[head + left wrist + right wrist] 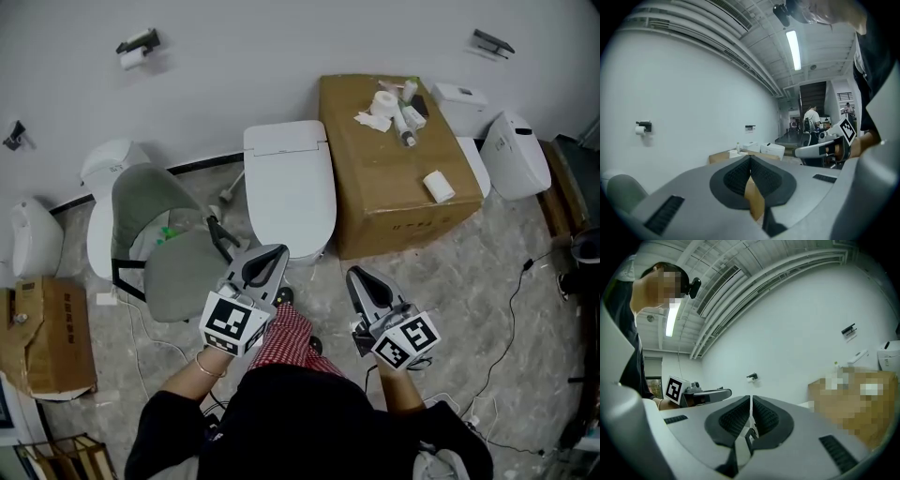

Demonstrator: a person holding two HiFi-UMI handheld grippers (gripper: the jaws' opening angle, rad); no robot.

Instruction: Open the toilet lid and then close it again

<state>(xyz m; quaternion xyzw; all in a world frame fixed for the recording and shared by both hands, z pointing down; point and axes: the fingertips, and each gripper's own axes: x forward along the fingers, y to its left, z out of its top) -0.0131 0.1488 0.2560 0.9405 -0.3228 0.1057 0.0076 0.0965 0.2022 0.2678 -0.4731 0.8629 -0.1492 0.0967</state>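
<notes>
Both hands are held close in front of the body, side by side, with the grippers angled forward and slightly toward each other. The left gripper [272,253] has its jaws pressed together with nothing between them. The right gripper [357,276] is likewise closed and empty.

Just beyond the left gripper's tip, apart from it, stands the white toilet [285,138], its lid [291,202] lying flat over the bowl. Its long axis runs away from the person, with the rear end against the wall.

The right gripper points toward the strip of floor [330,292] between the toilet and a cardboard box [394,192]. A grey chair [178,258] sits to the toilet's left.
</notes>
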